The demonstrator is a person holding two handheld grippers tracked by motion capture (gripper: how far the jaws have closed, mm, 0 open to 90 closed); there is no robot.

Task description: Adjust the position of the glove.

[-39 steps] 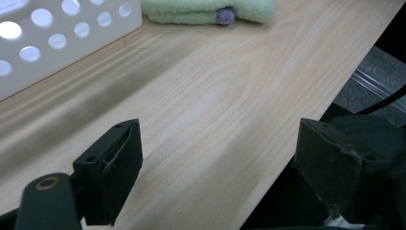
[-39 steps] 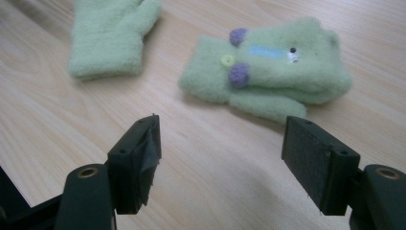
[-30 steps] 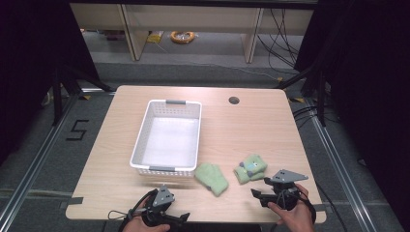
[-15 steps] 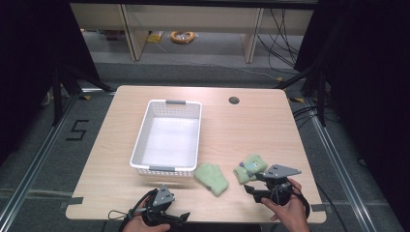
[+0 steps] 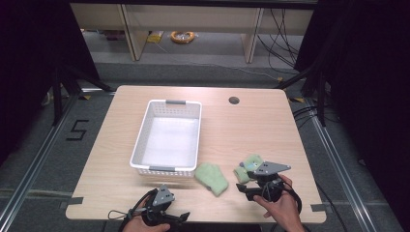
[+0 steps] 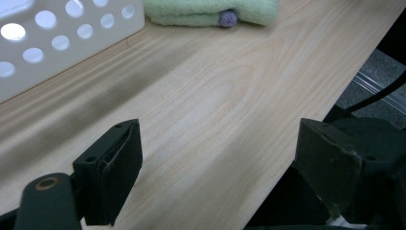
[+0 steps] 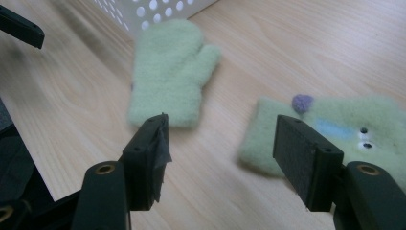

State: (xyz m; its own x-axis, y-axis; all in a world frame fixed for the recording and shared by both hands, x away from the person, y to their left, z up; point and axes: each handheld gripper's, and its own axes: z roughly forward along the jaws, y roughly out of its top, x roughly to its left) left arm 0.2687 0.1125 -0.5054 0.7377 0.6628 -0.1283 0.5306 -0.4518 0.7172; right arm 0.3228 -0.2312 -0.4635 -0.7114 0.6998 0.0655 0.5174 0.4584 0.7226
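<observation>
Just beside the basket, two soft, light mittens: the plain mitten and the faced mitten. The right gripper hovers wide open and empty; pinching the faced mitten's cuff looks best.

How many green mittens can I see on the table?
2. One mitten lies flat just right of the white basket's near corner. The other mitten, with a face on it, lies further right, partly behind the right gripper. Nothing suggests more are hidden.
</observation>
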